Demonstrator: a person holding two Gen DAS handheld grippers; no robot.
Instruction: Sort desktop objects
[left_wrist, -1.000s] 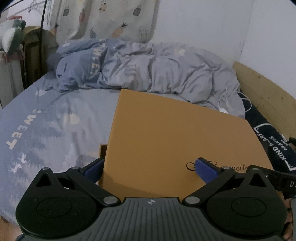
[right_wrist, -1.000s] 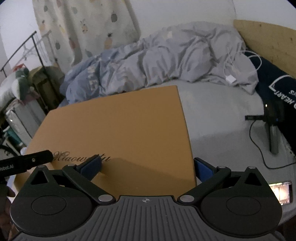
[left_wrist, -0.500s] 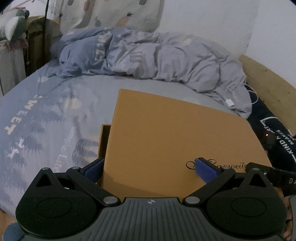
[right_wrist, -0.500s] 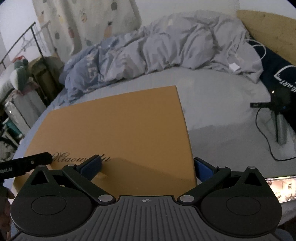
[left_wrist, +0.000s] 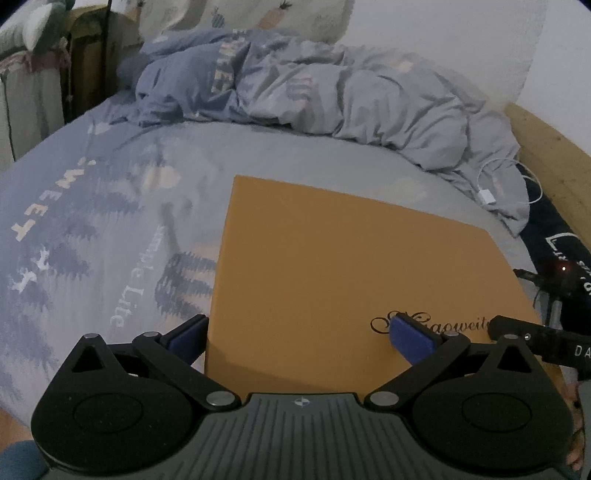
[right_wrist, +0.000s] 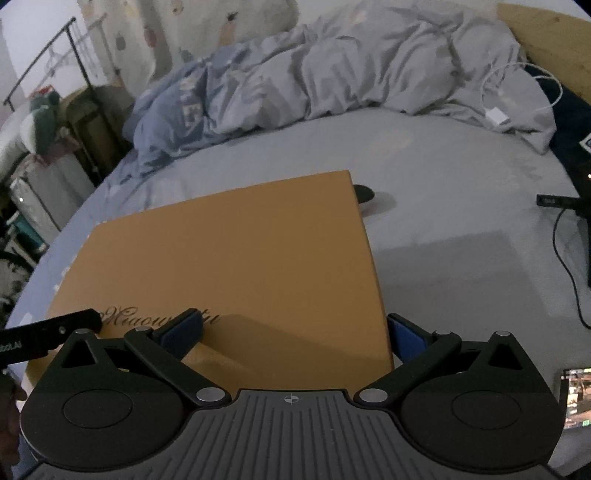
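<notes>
A flat orange box lid (left_wrist: 351, 266) with dark script lettering lies over the blue bedsheet and fills the middle of both views. My left gripper (left_wrist: 299, 332) is open and straddles the lid's near left corner: its left pad sits against the lid's left side, its right pad over the top. My right gripper (right_wrist: 293, 328) is open and straddles the near right corner of the lid (right_wrist: 229, 266) the same way. Each view shows a black finger of the other gripper lying on the lid. What is under the lid is hidden.
A crumpled grey-blue duvet (left_wrist: 314, 85) lies across the far side of the bed. A small dark object (right_wrist: 364, 194) sits just past the lid's far right corner. A white charger and cable (right_wrist: 496, 114), a black stand with a cord (right_wrist: 561, 206) and a lit phone (right_wrist: 576, 395) lie to the right.
The lid has come down from a raised, tilted pose to lie lower over the bed, and the brown box edge at its left is hidden. Both grippers tipped down with it, still open.
</notes>
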